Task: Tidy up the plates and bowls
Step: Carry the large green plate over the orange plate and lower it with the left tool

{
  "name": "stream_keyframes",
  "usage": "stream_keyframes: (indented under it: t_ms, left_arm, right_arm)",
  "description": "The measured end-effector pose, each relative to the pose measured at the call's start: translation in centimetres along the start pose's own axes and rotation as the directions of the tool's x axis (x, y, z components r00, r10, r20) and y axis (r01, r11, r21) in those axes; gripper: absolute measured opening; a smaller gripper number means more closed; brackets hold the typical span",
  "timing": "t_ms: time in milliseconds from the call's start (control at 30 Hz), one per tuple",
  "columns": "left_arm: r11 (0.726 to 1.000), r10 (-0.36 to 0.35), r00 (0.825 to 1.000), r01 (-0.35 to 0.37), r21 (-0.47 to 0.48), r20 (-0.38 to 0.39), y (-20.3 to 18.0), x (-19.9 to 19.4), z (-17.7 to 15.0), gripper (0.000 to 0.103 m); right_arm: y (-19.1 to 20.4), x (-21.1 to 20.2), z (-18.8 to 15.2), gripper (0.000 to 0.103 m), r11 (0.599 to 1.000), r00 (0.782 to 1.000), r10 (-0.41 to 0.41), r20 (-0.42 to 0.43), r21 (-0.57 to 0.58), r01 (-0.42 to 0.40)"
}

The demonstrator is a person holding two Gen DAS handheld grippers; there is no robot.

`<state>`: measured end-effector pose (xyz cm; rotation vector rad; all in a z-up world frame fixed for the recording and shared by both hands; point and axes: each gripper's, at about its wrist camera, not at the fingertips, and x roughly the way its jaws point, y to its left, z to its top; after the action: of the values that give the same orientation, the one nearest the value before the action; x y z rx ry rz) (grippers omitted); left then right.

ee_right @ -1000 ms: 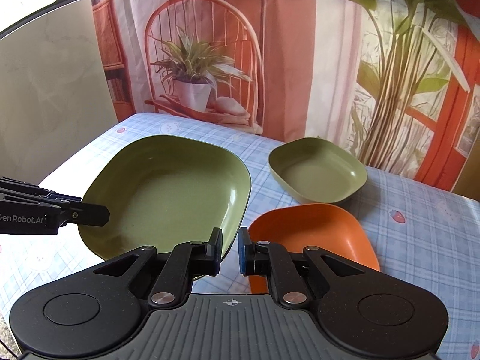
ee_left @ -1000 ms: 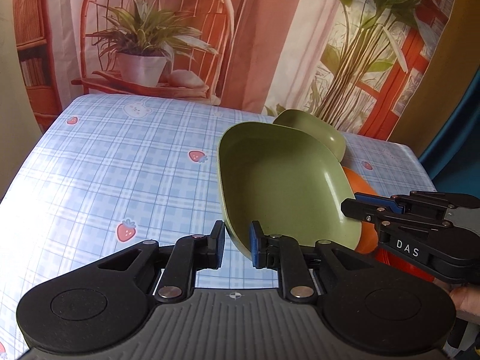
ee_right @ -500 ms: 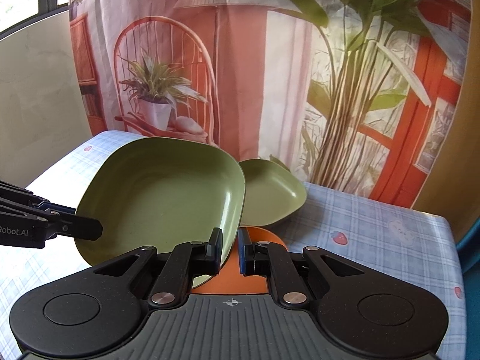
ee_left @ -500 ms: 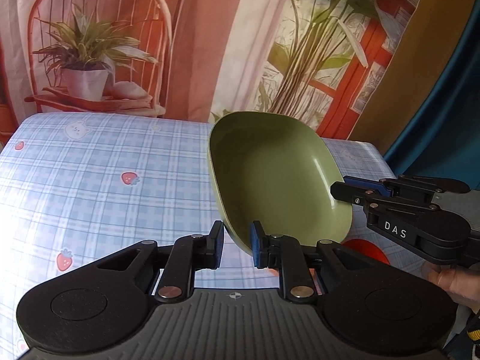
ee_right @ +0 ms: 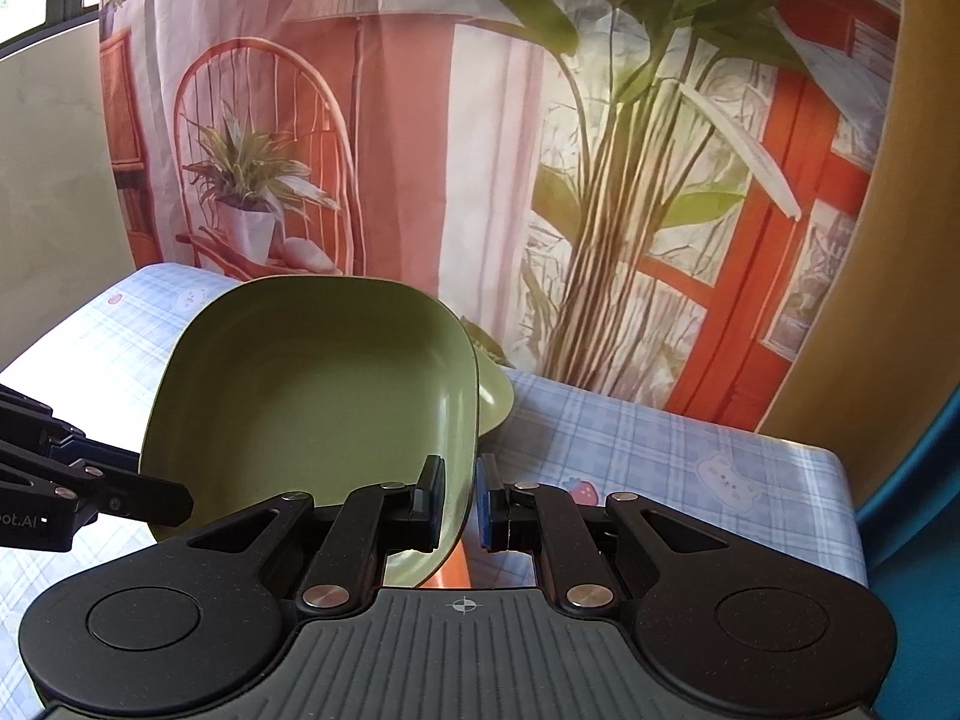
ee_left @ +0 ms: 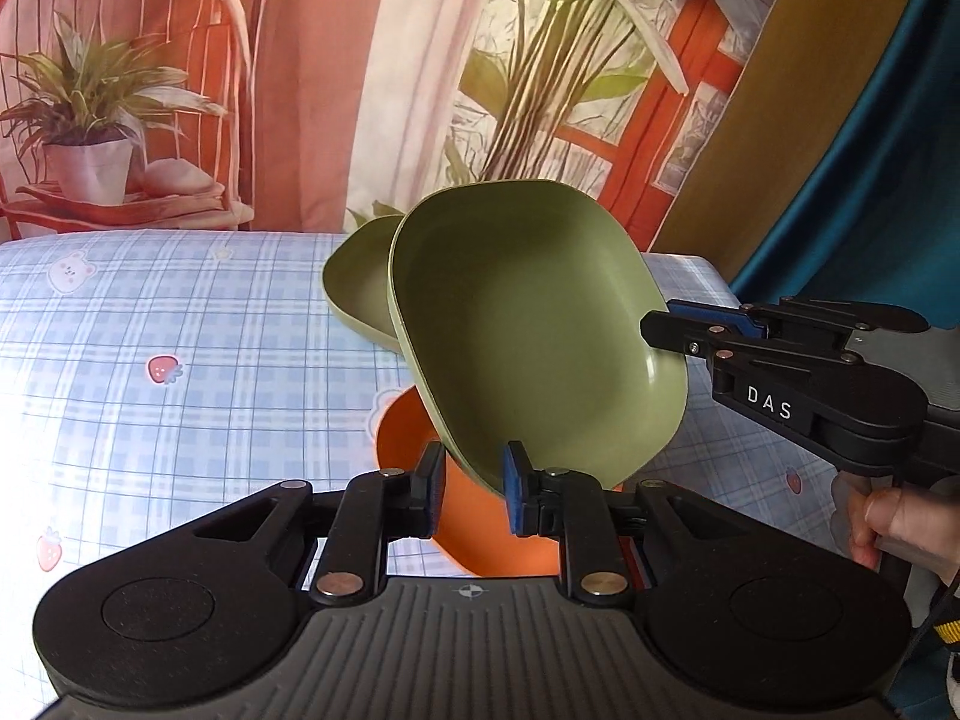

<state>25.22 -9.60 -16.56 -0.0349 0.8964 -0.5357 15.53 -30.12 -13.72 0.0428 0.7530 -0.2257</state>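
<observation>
Green plate [ee_left: 534,348] hangs tilted above the table [ee_left: 180,324], over an orange plate [ee_left: 408,438] and near a green bowl [ee_left: 360,288]. My left tongs [ee_left: 471,495] and right tongs [ee_right: 461,504] each clamp its rim.

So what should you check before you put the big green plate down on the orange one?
1. Left gripper clamped on the big green plate rim: ok.
2. Right gripper clamped on the opposite rim: ok.
3. Plate level: not ok, it tilts steeply.
4. Orange plate sitting underneath, on the checked tablecloth: ok.
5. Orange plate empty: cannot tell, mostly hidden.
6. Small green bowl out of the way: ok, it is behind, though the gap cannot be judged.
</observation>
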Motion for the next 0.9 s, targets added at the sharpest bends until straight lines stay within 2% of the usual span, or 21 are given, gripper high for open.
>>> stream_keyframes:
  t_ms: [533, 900]
  left_arm:
    - [0.999, 0.006, 0.997, -0.009, -0.037, -0.08, 0.6, 2.8, -0.2, 0.022]
    - [0.999, 0.045, 0.99, -0.046, -0.007, -0.134, 0.1, 5.0, -1.4, 0.022]
  right_arm:
    - [0.1, 3.5, -0.2, 0.01, 0.999, 0.999, 0.011, -0.051, -0.049, -0.014]
    - [0.4, 6.1, -3.1, 0.01, 0.999, 0.992, -0.007, -0.125, -0.049, 0.0]
